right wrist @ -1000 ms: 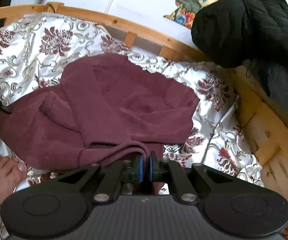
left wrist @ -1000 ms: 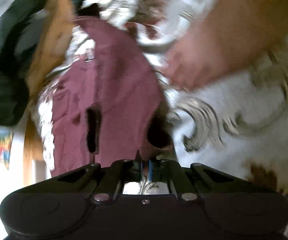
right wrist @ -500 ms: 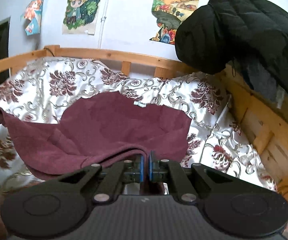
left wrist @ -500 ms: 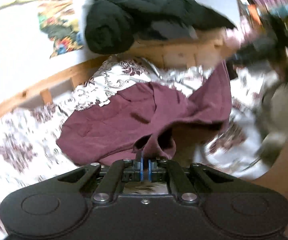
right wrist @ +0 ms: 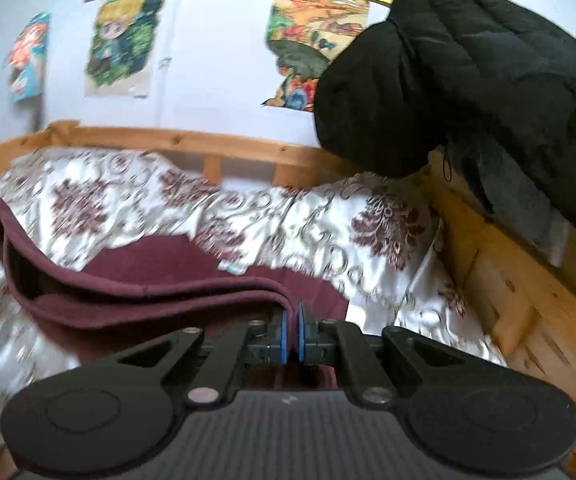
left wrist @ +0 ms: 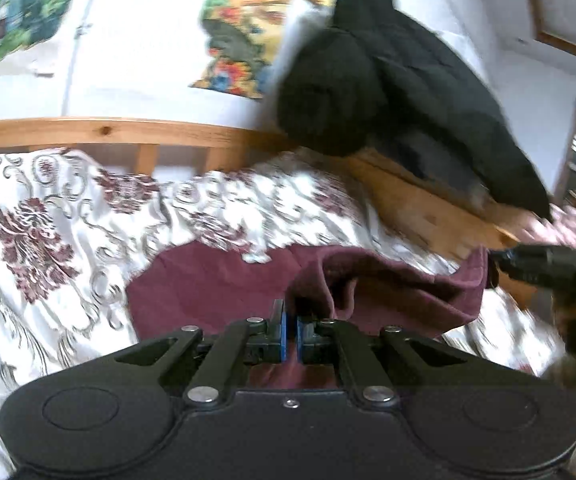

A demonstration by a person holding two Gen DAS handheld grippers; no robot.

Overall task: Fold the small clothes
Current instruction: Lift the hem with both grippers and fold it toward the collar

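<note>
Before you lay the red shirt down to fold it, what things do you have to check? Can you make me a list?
1. Left gripper pinching the shirt: ok, fingers closed on cloth.
2. Right gripper pinching the shirt's hem: ok.
3. Hem stretched between both grippers: ok, though it sags.
4. Rest of the shirt lying flat on the bedspread: cannot tell, picture blurry.
5. Black jacket out of the way: ok, it sits up on the bed frame.
</note>
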